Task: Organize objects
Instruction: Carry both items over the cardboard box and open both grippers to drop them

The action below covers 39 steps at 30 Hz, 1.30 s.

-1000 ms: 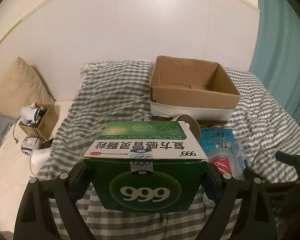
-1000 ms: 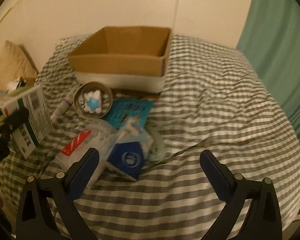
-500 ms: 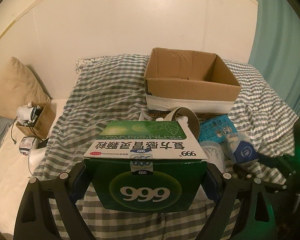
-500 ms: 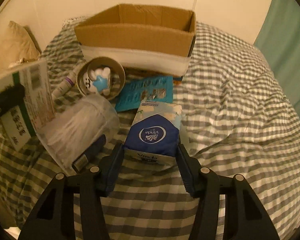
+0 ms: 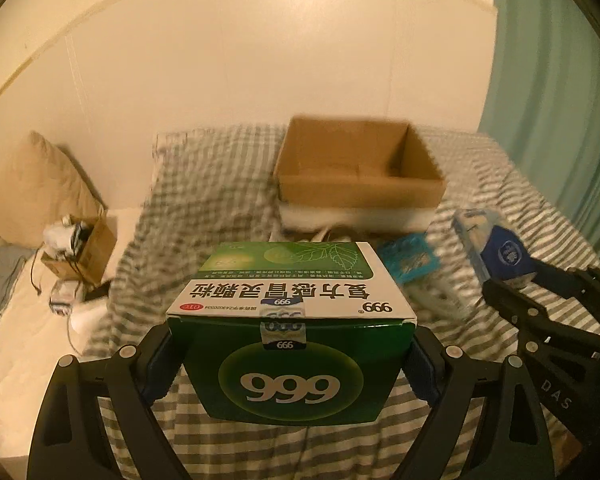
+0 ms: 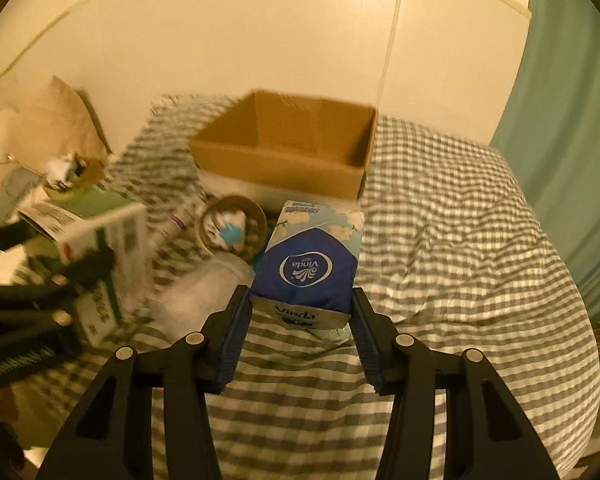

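My left gripper is shut on a green and white 999 medicine box and holds it above the checked bed. My right gripper is shut on a blue Vinda tissue pack, lifted off the bed; the pack also shows in the left wrist view. An open, empty cardboard box stands on the bed behind both; it also shows in the left wrist view. The medicine box shows at the left of the right wrist view.
On the bed lie a round tin with cotton balls, a tube, a clear plastic bag and a teal packet. A pillow and a small box of clutter are at the left. A teal curtain hangs at the right.
My right gripper closed on the tissue pack and lifted it off the bed. Both grippers have risen, each with its object.
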Each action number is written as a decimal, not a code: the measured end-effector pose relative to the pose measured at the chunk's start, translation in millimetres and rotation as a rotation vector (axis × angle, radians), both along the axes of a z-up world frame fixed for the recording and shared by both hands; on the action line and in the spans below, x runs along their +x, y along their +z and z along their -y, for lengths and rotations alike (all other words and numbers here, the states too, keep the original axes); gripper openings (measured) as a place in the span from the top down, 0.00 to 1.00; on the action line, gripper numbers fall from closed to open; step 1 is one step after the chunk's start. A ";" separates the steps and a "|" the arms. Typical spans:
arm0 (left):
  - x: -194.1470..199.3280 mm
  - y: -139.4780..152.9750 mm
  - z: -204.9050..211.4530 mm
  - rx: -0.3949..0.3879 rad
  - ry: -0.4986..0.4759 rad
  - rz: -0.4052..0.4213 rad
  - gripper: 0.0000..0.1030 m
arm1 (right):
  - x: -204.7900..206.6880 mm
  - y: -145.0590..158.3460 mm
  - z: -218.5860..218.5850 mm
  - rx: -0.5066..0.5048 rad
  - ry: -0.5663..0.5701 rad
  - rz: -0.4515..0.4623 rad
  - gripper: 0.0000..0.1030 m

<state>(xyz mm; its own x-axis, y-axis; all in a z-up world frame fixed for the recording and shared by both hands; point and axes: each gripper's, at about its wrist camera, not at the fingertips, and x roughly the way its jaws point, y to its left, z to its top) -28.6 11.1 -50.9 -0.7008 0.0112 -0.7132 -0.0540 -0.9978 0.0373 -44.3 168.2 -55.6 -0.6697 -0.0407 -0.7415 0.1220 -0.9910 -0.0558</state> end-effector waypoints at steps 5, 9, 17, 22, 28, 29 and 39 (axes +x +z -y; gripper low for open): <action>6.9 56.8 -3.4 0.024 -0.058 -0.112 0.09 | 12.4 46.5 -2.8 -0.047 0.035 -0.060 0.53; -7.8 102.2 -6.7 -0.009 -0.095 -0.185 0.09 | 10.1 93.5 -9.8 -0.035 0.060 -0.134 0.52; -74.6 160.1 -12.1 0.046 -0.123 -0.251 0.09 | -34.2 166.8 -17.6 -0.053 0.104 -0.226 0.52; -128.1 154.8 -19.7 0.024 -0.141 -0.265 0.09 | -87.8 176.9 -19.6 -0.072 0.105 -0.228 0.52; -202.6 116.0 -17.0 0.032 -0.122 -0.193 0.10 | -150.7 158.5 -20.7 -0.051 0.086 -0.192 0.52; -212.5 110.1 -16.2 0.039 -0.122 -0.182 0.10 | -161.2 152.4 -22.9 -0.063 0.082 -0.185 0.52; -284.5 15.3 -12.9 0.058 -0.139 -0.073 0.10 | -237.5 55.1 -26.4 -0.116 0.076 -0.038 0.52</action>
<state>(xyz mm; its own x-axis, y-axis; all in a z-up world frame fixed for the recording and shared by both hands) -313.1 24.0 -35.6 -0.7392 0.1518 -0.6561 -0.1912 -0.9815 -0.0117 -281.8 194.6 -0.5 -0.6888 -0.1761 -0.7033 0.1966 -0.9791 0.0527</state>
